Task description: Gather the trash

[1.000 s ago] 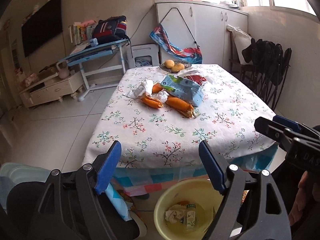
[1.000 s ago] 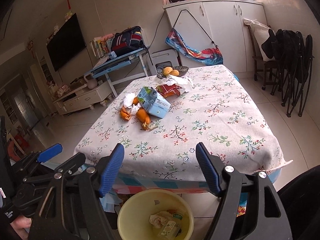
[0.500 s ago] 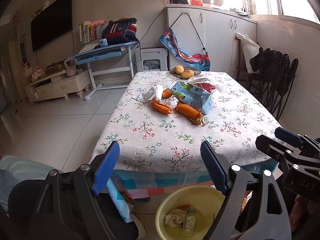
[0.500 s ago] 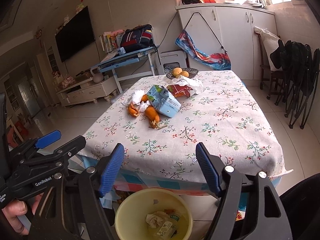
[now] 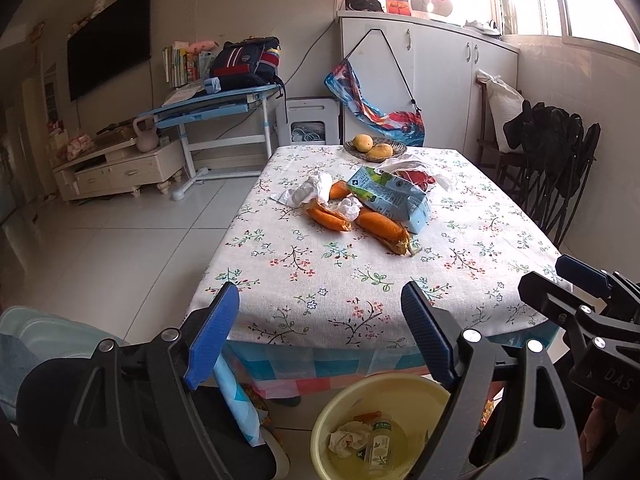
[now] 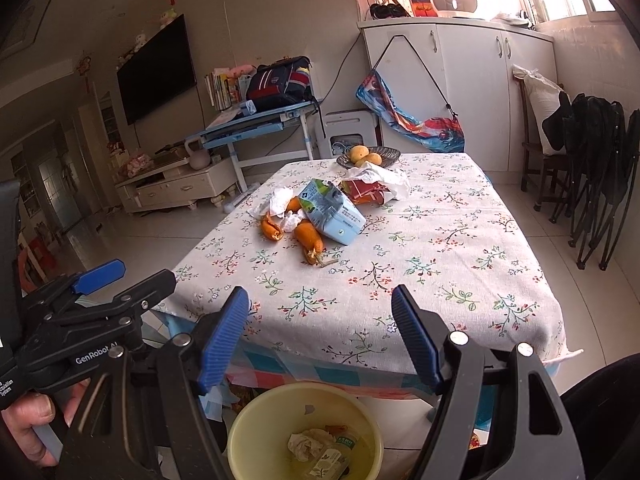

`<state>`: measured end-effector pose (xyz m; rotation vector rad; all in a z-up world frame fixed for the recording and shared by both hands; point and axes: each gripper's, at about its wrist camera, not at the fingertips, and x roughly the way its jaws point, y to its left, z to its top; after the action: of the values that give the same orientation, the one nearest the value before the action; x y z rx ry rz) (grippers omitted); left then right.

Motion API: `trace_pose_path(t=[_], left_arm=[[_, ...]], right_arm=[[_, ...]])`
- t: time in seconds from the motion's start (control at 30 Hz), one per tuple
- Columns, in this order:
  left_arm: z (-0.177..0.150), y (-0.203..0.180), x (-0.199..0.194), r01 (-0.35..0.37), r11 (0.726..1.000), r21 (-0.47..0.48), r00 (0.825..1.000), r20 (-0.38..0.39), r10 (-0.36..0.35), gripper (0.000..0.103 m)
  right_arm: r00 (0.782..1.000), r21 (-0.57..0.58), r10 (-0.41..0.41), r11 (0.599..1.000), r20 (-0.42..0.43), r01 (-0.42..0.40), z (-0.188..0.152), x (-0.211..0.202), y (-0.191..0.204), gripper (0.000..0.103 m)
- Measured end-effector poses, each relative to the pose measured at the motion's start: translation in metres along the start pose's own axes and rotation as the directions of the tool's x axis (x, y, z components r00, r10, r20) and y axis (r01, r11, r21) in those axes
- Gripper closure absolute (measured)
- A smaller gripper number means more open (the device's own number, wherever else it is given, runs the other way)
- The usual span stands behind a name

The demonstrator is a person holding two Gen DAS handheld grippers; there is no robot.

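Trash lies in a heap on the floral tablecloth: a crushed blue-green carton, orange peels, crumpled white tissues, and a red wrapper with a white bag. A yellow bin on the floor below the near table edge holds a tissue and a small bottle. My left gripper and right gripper hang open and empty side by side above the bin, short of the table.
A dish of yellow fruit stands at the table's far end. Folded dark chairs line the right wall. A blue desk, a low TV cabinet and white cupboards stand beyond.
Both views have tipped and rolled slightly, so the table sits lower in frame. The trash and the bin stay where they were.
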<state>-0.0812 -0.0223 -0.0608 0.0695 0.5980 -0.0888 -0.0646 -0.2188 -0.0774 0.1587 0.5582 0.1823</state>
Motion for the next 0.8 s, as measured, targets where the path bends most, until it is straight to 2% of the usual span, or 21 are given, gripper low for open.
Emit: trace_pose_path(t=[0.37,0.63,0.8], left_arm=[[0.001,0.002,0.000,0.004,1.000,-0.007,1.000,-0.002,-0.004,0.023],[0.017,0.023,0.020,0.017,0.993,-0.114,0.999,-0.042,-0.022,0.023],[0.030,0.030,0.042,0.019,0.989,-0.149,0.996,-0.079,-0.031,0.023]], right_arm=[[1.000,-0.008,0.010,1.000,0.008,-0.010,0.002,0.000,0.002,0.032],[0.998,0.007,0.054,0.999,-0.032,-0.054,0.010,0.014,0.004,0.036],[0.994,-0.016,0.077,0.997,-0.071,-0.078,0.018,0.031,0.007,0.044]])
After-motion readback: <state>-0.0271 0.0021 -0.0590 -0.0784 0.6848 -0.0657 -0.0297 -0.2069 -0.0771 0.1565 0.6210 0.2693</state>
